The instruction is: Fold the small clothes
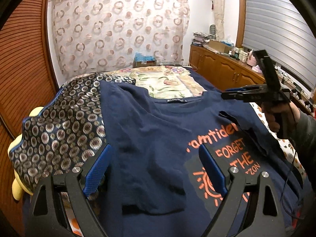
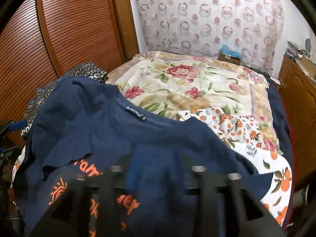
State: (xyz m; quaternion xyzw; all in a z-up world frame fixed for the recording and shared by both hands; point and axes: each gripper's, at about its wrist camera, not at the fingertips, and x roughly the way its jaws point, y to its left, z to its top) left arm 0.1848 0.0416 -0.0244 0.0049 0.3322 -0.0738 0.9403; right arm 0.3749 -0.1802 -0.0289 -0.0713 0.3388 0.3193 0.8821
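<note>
left gripper: black frame, two arms splayed in a V, triangular cut-outs in the outer struts
left fingers: blue pads with fine mesh texture on black backing
left screws: round silver bolt heads, two per side
right gripper: black body, seen side-on, flat black upright block on top, faint pale lettering on the side
right hand: bare skin, in shadow
sleeve: dark grey-green
cable: thin, black, hangs from right gripper
right gripper, own view: blurred black frame, four silver bolt heads
</note>
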